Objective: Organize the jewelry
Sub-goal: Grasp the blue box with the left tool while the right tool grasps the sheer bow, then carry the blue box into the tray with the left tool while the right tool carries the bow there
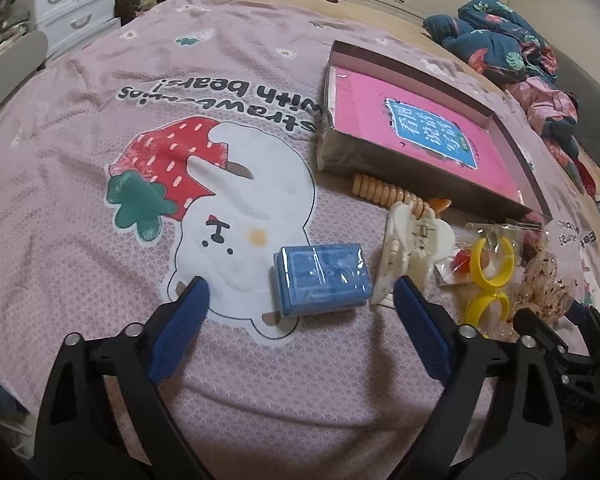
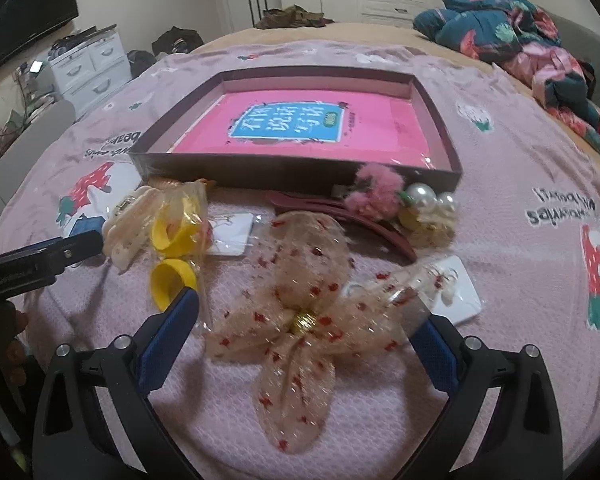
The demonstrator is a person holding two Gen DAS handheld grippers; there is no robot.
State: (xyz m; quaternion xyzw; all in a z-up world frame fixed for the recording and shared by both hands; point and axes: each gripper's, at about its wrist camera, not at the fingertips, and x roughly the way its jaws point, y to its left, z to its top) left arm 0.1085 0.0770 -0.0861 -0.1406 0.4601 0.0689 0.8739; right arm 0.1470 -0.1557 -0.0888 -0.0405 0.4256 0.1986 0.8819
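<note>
spread over the bed: pink strawberry-bear blanket (image 2: 520,128). at centre on it: shallow dark box (image 2: 440,128), pink booklet (image 2: 380,128) inside. in front of box, loose on blanket: beige mesh bow (image 2: 300,292), white claw clip (image 1: 404,248), blue wrapped box (image 1: 322,278), yellow rings (image 1: 488,276), pearl-and-pompom hairpin (image 2: 404,200). left gripper (image 1: 302,300): wide open, nothing held, blue box between the tips. right gripper (image 2: 306,320): wide open, straddling the bow, no grip on it.

Bed with pink bear-print blanket (image 1: 100,240), bearing dark tray (image 2: 300,178), blue box (image 1: 322,280), scattered hair accessories (image 2: 300,280).
</note>
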